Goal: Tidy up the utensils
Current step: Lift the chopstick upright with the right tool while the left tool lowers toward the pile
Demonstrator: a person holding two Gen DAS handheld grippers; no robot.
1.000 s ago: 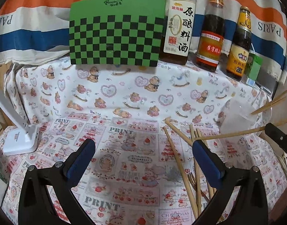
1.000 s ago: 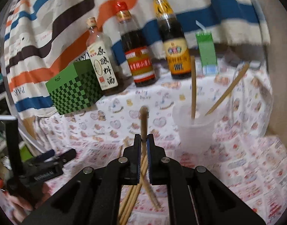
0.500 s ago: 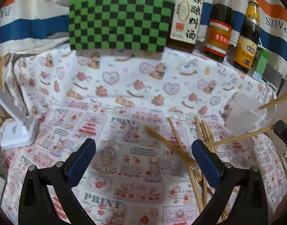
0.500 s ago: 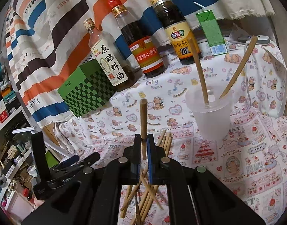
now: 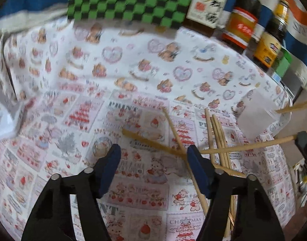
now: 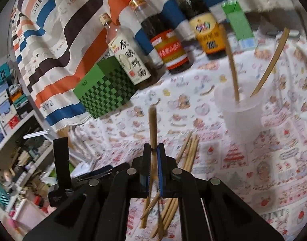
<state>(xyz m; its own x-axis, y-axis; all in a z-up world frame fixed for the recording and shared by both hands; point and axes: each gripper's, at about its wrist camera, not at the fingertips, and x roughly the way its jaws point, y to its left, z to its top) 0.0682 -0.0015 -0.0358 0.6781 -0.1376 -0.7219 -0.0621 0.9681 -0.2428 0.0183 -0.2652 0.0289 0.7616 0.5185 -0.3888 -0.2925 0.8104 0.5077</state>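
Several wooden chopsticks (image 5: 217,134) lie loose on the printed tablecloth, also in the right wrist view (image 6: 188,152). My left gripper (image 5: 153,160) is open and empty, low over the cloth, with one slanted chopstick (image 5: 151,141) lying between its fingers. My right gripper (image 6: 153,150) is shut on a single chopstick (image 6: 152,126), held up in the air; this chopstick also shows in the left wrist view (image 5: 247,145). A translucent plastic cup (image 6: 241,116) stands to the right of it with two chopsticks (image 6: 231,68) leaning inside. The cup also shows in the left wrist view (image 5: 255,118).
A green checkered box (image 6: 105,92), three sauce bottles (image 6: 165,38) and a green carton (image 6: 238,24) line the back against a striped cloth. A white lamp base (image 5: 3,120) sits at the left edge. Cluttered shelves (image 6: 15,140) are beyond the table's left side.
My left gripper has dropped lower, moved forward toward the loose chopsticks and narrowed its opening. My right gripper has risen with its chopstick, and the cup now sits further right in its view.
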